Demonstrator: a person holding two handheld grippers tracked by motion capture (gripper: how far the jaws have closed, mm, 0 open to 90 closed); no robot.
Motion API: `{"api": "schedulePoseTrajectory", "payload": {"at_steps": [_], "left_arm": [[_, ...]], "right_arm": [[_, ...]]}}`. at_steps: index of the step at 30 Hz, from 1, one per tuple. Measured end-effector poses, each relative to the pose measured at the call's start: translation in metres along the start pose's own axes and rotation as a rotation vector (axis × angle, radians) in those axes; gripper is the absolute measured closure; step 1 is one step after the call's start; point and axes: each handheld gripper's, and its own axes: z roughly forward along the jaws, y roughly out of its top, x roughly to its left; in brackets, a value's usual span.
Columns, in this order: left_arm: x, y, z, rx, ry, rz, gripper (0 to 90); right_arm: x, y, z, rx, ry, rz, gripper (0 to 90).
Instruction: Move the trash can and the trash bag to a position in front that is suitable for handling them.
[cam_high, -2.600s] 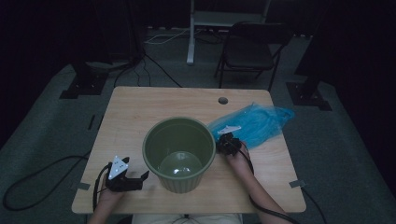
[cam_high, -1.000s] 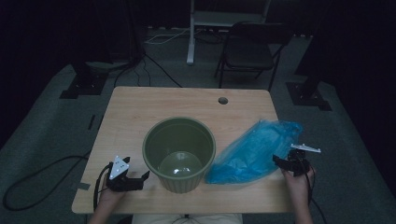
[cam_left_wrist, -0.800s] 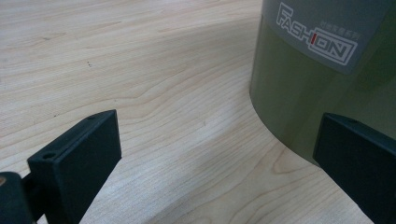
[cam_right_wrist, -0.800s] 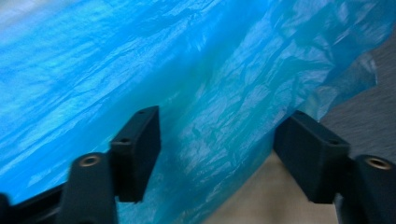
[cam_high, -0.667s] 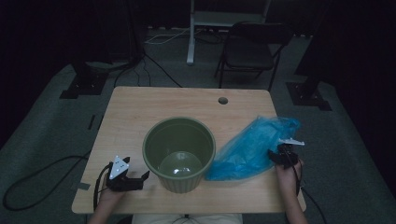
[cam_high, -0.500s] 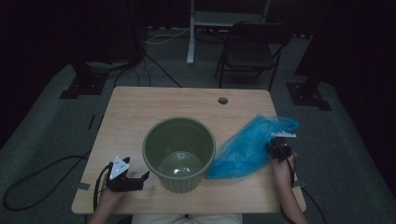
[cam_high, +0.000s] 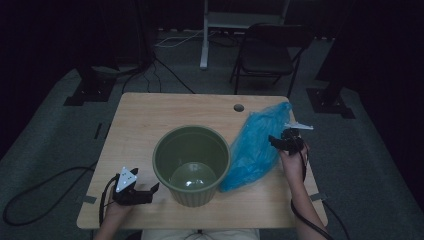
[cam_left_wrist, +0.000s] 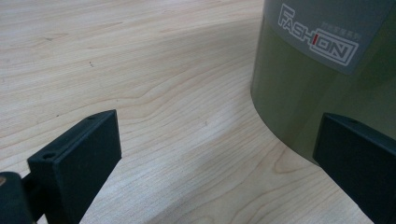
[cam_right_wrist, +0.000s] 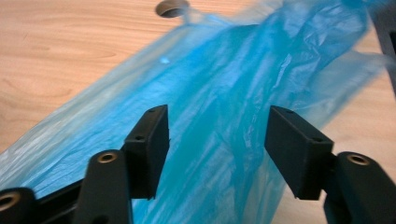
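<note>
A green plastic bin (cam_high: 190, 162) stands upright in the middle of the wooden table (cam_high: 145, 120); its wall (cam_left_wrist: 322, 79) bears a "FASHION" label. A crumpled blue plastic bag (cam_high: 255, 145) lies on the table right of the bin, reaching from the bin's foot to the far right. My right gripper (cam_high: 274, 142) hovers at the bag's right edge, pointing left. Its jaws have just been opening and stand apart over the bag (cam_right_wrist: 224, 84) without pressing it; right gripper (cam_right_wrist: 217, 121). My left gripper (cam_high: 152, 193) rests open left of the bin, nothing between its jaws; left gripper (cam_left_wrist: 215, 163).
A round cable hole (cam_high: 239, 107) sits near the table's far edge, just beyond the bag; the same hole (cam_right_wrist: 172, 7) shows at the top of the right gripper view. A folding chair (cam_high: 272, 50) stands behind the table. Cables (cam_high: 45, 185) lie on the floor at left.
My right gripper moved from the table's right front edge farther back and left along the bag, and its jaws opened. The bag bunched narrower. The left gripper stayed put.
</note>
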Motion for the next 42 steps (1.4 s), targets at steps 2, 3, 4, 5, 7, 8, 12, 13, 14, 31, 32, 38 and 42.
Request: {"api": "schedulePoseTrajectory", "payload": {"at_steps": [2, 3, 4, 5, 7, 8, 12, 13, 14, 31, 32, 38, 42], "left_arm": [[0.0, 0.0, 0.0, -0.002, -0.001, -0.001, 1.5], [0.0, 0.0, 0.0, -0.002, -0.001, 0.0, 1.5], [0.0, 0.0, 0.0, -0.002, 0.0, 0.001, 1.5], [0.0, 0.0, 0.0, -0.003, -0.002, -0.002, 1.5], [0.0, 0.0, 0.001, 0.0, -0.001, -0.002, 1.5], [-0.001, 0.0, 0.001, 0.002, -0.003, -0.002, 1.5], [-0.001, 0.0, 0.001, -0.003, -0.007, -0.004, 1.5], [-0.001, 0.0, 0.001, -0.007, -0.006, -0.005, 1.5], [-0.001, 0.0, 0.001, -0.014, -0.006, -0.012, 1.5], [0.003, -0.001, -0.003, -0.083, -0.019, -0.023, 1.5], [0.004, -0.002, -0.003, -0.083, -0.016, -0.023, 1.5], [0.003, -0.001, -0.003, -0.106, -0.005, -0.002, 1.5], [0.003, -0.001, -0.002, -0.113, 0.008, 0.001, 1.5]], "right_arm": [[-0.004, -0.003, -0.004, -0.008, 0.001, 0.035, 30.1], [-0.005, -0.006, -0.005, 0.0, 0.004, 0.056, 27.3], [-0.006, -0.009, -0.006, 0.005, 0.019, 0.071, 26.0], [-0.006, -0.012, -0.007, 0.012, 0.032, 0.083, 24.1], [-0.002, -0.021, -0.004, 0.049, 0.051, 0.086, 19.9], [0.0, -0.024, -0.002, 0.06, 0.05, 0.084, 19.8], [0.01, -0.034, 0.013, 0.099, 0.029, 0.077, 18.3], [0.011, -0.034, 0.016, 0.105, 0.024, 0.073, 18.4], [0.012, -0.035, 0.019, 0.111, 0.016, 0.069, 18.4], [0.039, -0.028, 0.032, 0.194, 0.092, -0.187, 89.9], [0.035, -0.028, 0.027, 0.19, 0.127, -0.194, 89.9], [0.008, -0.038, -0.001, 0.211, 0.217, -0.204, 87.7], [-0.007, -0.049, -0.022, 0.211, 0.207, -0.202, 65.0]]}}
